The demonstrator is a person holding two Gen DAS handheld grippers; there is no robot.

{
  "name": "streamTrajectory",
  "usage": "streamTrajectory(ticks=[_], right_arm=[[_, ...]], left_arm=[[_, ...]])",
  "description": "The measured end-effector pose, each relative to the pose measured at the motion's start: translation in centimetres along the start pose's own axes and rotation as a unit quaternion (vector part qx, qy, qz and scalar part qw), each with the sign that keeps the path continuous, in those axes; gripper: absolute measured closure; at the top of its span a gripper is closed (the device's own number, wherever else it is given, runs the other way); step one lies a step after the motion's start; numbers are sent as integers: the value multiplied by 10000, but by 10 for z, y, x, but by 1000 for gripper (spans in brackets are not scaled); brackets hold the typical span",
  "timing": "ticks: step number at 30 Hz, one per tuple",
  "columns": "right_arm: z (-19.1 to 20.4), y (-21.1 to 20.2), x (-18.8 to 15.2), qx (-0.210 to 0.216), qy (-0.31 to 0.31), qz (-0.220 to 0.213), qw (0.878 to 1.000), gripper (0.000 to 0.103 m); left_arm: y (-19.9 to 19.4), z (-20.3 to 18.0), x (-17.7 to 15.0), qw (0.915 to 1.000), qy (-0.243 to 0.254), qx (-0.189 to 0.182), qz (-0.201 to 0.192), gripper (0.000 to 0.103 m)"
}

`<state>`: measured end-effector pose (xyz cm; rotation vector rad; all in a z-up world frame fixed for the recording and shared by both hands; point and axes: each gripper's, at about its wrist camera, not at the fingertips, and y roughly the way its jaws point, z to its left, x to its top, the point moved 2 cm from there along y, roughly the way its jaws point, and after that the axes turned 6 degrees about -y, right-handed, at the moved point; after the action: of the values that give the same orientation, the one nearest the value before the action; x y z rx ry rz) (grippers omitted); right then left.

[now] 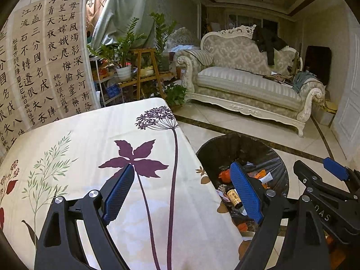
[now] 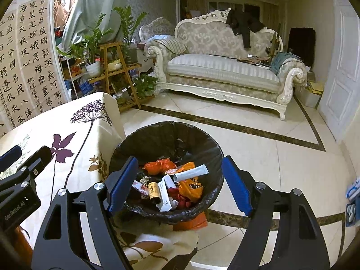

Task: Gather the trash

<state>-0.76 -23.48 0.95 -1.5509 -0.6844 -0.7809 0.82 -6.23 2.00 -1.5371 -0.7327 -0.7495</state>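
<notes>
Left gripper point(image 1: 182, 186): fingers spread wide, nothing between them, positioned above the table point(image 1: 90, 135), which carries a cream cloth printed with purple leaves and flower stems. Its right finger pad point(image 1: 245, 191) overlaps the near rim of the trash bin in that view. Trash bin point(image 2: 166, 135): stands on the tiled floor just beside the table's edge, lined with a black bag. Contents noted: orange wrappers point(image 2: 160, 164), a small brown bottle point(image 2: 154, 192) with a yellow label, white cartons point(image 2: 165, 191) and a white tube-shaped packet point(image 2: 191, 173), all lying in the bottom. Right gripper point(image 2: 180, 184): fingers likewise wide apart and holding nothing, poised over the bin opening with the trash visible between them. Beyond, across the floor, a cream carved sofa point(image 2: 225, 67) stands against the far wall.
</notes>
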Motion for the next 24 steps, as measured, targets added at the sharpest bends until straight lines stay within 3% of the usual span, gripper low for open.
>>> streamTrajectory(ticks=[24], right_arm=[[0, -3, -1, 3, -4, -26, 10000, 27]], left_arm=[[-2, 1, -2, 10000, -3, 1, -3, 19]])
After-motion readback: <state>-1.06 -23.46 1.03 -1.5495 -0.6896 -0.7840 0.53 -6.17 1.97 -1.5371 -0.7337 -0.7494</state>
